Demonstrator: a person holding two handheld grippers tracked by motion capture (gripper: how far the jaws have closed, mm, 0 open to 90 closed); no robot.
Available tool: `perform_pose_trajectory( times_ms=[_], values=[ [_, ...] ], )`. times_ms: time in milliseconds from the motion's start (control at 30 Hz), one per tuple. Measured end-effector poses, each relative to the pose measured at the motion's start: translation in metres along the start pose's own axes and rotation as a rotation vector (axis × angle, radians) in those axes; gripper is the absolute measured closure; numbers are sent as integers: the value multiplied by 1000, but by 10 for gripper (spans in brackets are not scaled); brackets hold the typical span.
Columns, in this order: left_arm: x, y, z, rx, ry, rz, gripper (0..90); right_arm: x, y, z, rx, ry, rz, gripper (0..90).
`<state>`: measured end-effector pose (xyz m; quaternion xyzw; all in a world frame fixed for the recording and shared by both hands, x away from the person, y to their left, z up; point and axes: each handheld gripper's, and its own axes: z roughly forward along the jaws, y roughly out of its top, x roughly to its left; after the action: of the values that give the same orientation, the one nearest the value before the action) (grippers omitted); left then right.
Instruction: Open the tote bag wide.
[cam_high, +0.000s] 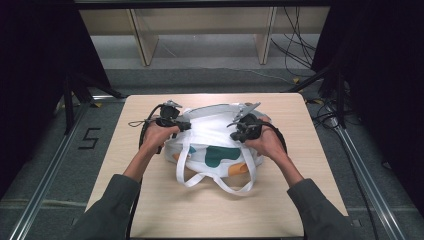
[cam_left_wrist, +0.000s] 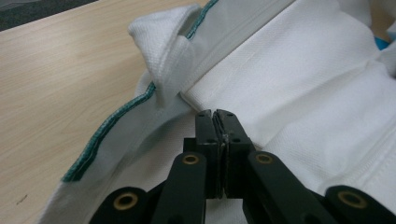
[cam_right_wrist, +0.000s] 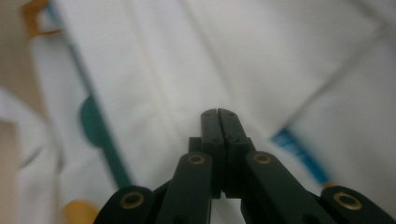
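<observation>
A white tote bag (cam_high: 216, 131) with green and orange patches lies in the middle of the wooden table (cam_high: 155, 205), its two white handles (cam_high: 226, 185) trailing toward the near edge. My left gripper (cam_high: 186, 125) rests on the bag's left upper side. In the left gripper view, my left gripper (cam_left_wrist: 215, 113) is shut with its tips against a folded white band (cam_left_wrist: 289, 70) beside the green-trimmed rim (cam_left_wrist: 100, 140); I see no cloth between the jaws. My right gripper (cam_high: 233, 134) sits on the bag's right upper side. In the right gripper view, my right gripper (cam_right_wrist: 218, 112) is shut, just over white cloth (cam_right_wrist: 187, 60).
Bare tabletop surrounds the bag on all sides, widest at the near edge. Beyond the far edge is grey floor with a wooden shelf frame (cam_high: 145, 40). Cables (cam_high: 300, 45) lie on the floor at the back right, and metal rails (cam_high: 45, 185) run along both sides.
</observation>
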<state>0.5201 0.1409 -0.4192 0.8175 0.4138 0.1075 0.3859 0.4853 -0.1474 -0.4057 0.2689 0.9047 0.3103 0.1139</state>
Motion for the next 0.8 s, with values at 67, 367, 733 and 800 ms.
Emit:
perform_pose_trajectory(
  times_ms=[67,367,733,800],
  values=[
    [0,1,2,0,2,-11,879,13,-6,1,55,38,-38,900],
    [-4,2,2,-1,9,1,880,46,-30,18,148,133,-124,900],
    [-20,-9,-7,-27,-23,44,883,34,-12,-8,-107,11,-34,900],
    [-23,-12,-9,-19,-27,61,882,28,-5,-1,-97,-26,-35,900]
  ],
)
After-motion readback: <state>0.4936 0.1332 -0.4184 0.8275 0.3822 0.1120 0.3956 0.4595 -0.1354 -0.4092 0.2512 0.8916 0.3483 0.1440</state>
